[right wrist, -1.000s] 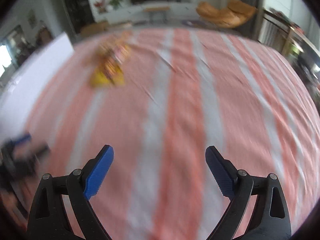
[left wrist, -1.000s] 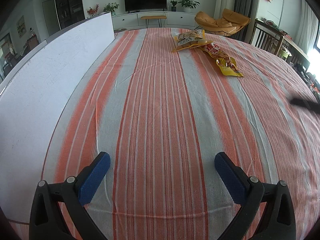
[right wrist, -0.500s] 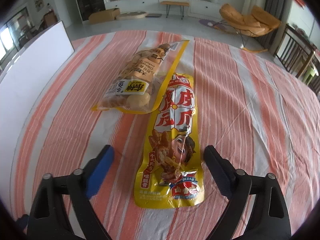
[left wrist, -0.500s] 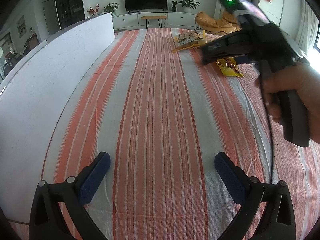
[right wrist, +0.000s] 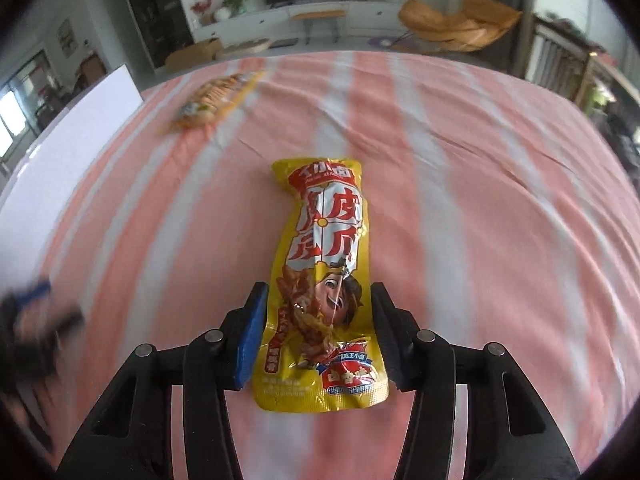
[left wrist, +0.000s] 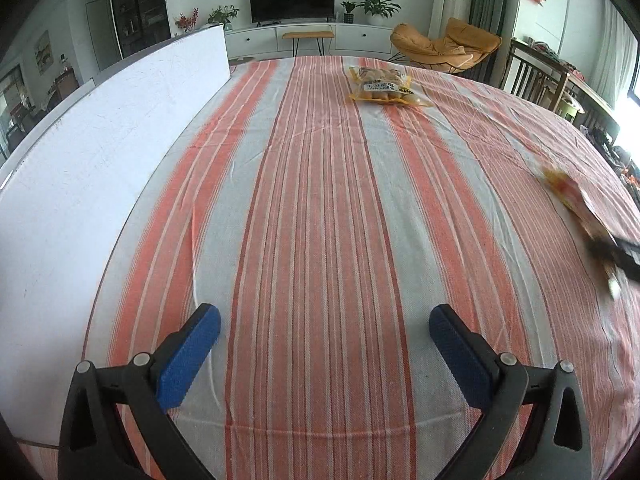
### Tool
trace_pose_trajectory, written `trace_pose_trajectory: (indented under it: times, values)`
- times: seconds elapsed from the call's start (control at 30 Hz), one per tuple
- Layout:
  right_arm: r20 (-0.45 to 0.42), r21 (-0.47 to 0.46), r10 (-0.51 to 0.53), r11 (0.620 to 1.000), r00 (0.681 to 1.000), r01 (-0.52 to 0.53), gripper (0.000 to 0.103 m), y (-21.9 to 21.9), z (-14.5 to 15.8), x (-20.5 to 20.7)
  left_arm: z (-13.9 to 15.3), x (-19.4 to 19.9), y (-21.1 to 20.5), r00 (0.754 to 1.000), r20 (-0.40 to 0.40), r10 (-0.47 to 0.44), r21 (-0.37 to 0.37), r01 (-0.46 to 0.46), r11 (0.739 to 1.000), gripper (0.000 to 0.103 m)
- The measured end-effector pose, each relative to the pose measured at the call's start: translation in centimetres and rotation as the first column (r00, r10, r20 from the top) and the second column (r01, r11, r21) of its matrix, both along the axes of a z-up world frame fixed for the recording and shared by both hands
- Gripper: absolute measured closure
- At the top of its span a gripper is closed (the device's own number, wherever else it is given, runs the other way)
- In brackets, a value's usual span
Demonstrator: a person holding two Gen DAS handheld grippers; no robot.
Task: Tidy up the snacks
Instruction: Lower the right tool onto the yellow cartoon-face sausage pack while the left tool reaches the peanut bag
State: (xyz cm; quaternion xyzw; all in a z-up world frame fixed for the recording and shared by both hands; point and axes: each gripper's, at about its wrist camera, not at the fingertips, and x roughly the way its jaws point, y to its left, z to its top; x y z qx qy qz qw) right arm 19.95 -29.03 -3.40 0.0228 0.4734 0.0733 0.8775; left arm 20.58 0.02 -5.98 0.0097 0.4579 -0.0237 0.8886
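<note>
In your left wrist view, your left gripper (left wrist: pixel 325 332) hangs with jaws wide apart and nothing between them over the striped tablecloth (left wrist: pixel 320 200). A clear bag of snacks (left wrist: pixel 382 89) lies near the far edge, and a white board (left wrist: pixel 100 168) runs along the left edge.

In your right wrist view, your right gripper (right wrist: pixel 318 330) is closing, its jaws pressing both sides of the yellow snack packet (right wrist: pixel 324 280), which looks lifted off the cloth.

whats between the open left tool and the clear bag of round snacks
Only bare orange-and-white striped tablecloth between the left tool and the clear snack bag, per the left wrist view.
</note>
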Motion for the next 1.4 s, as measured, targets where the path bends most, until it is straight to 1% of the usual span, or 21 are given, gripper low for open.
trace_pose_trajectory:
  times: [0.07, 0.1, 0.13, 0.2, 0.23, 0.3, 0.33, 0.37, 0.47, 0.5, 0.6, 0.9, 1.0, 1.07, 1.13, 1.17, 1.2, 1.23, 1.27, 1.33, 1.4]
  values:
    - [0.050, -0.027, -0.016, 1.000, 0.999, 0.017, 0.048, -1.7, 0.0, -2.7, 0.0, 0.0, 0.0, 1.000, 0.000, 0.000, 0.000, 0.000, 1.000, 0.000]
    - [0.071, -0.016, -0.025, 1.000, 0.997, 0.026, 0.046, -2.4, -0.1, -3.6, 0.0, 0.0, 0.0, 1.000, 0.000, 0.000, 0.000, 0.000, 1.000, 0.000]
    - [0.077, -0.003, -0.038, 0.999, 0.996, 0.038, 0.044, -2.9, -0.3, -3.5, 0.0, 0.0, 0.0, 1.000, 0.000, 0.000, 0.000, 0.000, 1.000, 0.000]
    - [0.094, 0.033, -0.058, 0.998, 0.994, 0.055, 0.034, -3.7, -0.5, -3.7, 0.0, 0.0, 0.0, 1.000, 0.000, 0.000, 0.000, 0.000, 1.000, 0.000]
    - [0.094, 0.036, -0.064, 0.998, 0.994, 0.061, 0.023, -3.7, -0.5, -3.7, 0.0, 0.0, 0.0, 1.000, 0.000, 0.000, 0.000, 0.000, 1.000, 0.000]
    - [0.076, 0.033, -0.064, 0.998, 0.995, 0.062, 0.020, -3.9, -0.8, -3.7, 0.0, 0.0, -0.1, 1.000, 0.000, 0.000, 0.000, 0.000, 1.000, 0.000]
    - [0.074, 0.022, -0.056, 0.998, 0.996, 0.054, 0.016, -3.7, -0.8, -3.5, 0.0, 0.0, -0.1, 1.000, 0.000, 0.000, 0.000, 0.000, 1.000, 0.000]
    - [0.068, 0.002, -0.044, 0.999, 0.997, 0.044, 0.015, -3.3, -0.9, -3.3, 0.0, 0.0, -0.1, 1.000, 0.000, 0.000, 0.000, 0.000, 1.000, 0.000]
    - [0.059, -0.083, -0.035, 0.996, 0.998, 0.039, 0.013, -2.1, -1.1, -3.4, 0.0, 0.0, -0.1, 1.000, 0.000, 0.000, 0.000, 0.000, 1.000, 0.000]
    - [0.061, -0.091, -0.035, 0.995, 0.998, 0.041, 0.013, -2.0, -1.1, -3.5, 0.0, 0.0, -0.1, 1.000, 0.000, 0.000, 0.000, 0.000, 1.000, 0.000]
    - [0.057, -0.070, -0.040, 0.997, 0.998, 0.044, 0.012, -2.3, -1.2, -3.5, 0.0, 0.0, -0.1, 1.000, 0.000, 0.000, 0.000, 0.000, 1.000, 0.000]
    - [0.057, -0.073, -0.039, 0.996, 0.998, 0.043, 0.011, -2.3, -1.2, -3.6, 0.0, 0.0, -0.1, 1.000, 0.001, 0.001, -0.001, -0.001, 1.000, 0.000]
    - [0.056, -0.071, -0.039, 0.997, 0.998, 0.043, 0.011, -2.4, -1.2, -3.5, -0.1, -0.1, -0.1, 1.000, -0.002, 0.018, -0.002, -0.018, 1.000, 0.000]
    - [0.057, -0.072, -0.039, 0.996, 0.998, 0.043, 0.011, -2.3, -1.2, -3.6, 0.0, 0.0, -0.1, 1.000, -0.018, 0.008, 0.000, -0.008, 1.000, 0.000]
    - [0.057, -0.072, -0.039, 0.996, 0.998, 0.043, 0.011, -2.3, -1.2, -3.6, 0.2, 1.2, -0.1, 0.995, -0.100, -0.016, -0.001, 0.016, 1.000, 0.000]
    - [0.057, -0.072, -0.039, 0.996, 0.998, 0.043, 0.011, -2.3, -1.2, -3.5, 0.5, 2.2, -0.1, 0.989, -0.143, -0.039, -0.019, 0.037, 0.999, 0.000]
    - [0.056, -0.071, -0.039, 0.997, 0.998, 0.043, 0.011, -2.3, -1.2, -3.5, 0.8, 3.0, -0.1, 0.986, -0.155, -0.059, -0.046, 0.053, 0.998, 0.000]
    - [0.056, -0.071, -0.038, 0.997, 0.998, 0.042, 0.011, -2.3, -1.2, -3.5, 1.6, 4.0, -0.1, 0.986, -0.147, -0.082, -0.079, 0.071, 0.994, 0.000]
    - [0.056, -0.070, -0.038, 0.997, 0.998, 0.042, 0.010, -2.3, -1.2, -3.5, 2.5, 5.0, -0.2, 0.988, -0.126, -0.094, -0.097, 0.082, 0.992, 0.000]
    - [0.056, -0.070, -0.037, 0.997, 0.998, 0.041, 0.010, -2.2, -1.2, -3.5, 4.7, 7.5, -0.9, 0.990, -0.076, -0.115, -0.109, 0.106, 0.988, 0.000]
    - [0.056, -0.069, -0.035, 0.997, 0.998, 0.039, 0.010, -2.2, -1.3, -3.4, 6.5, 10.8, -2.3, 0.988, -0.040, -0.152, -0.113, 0.146, 0.983, 0.000]
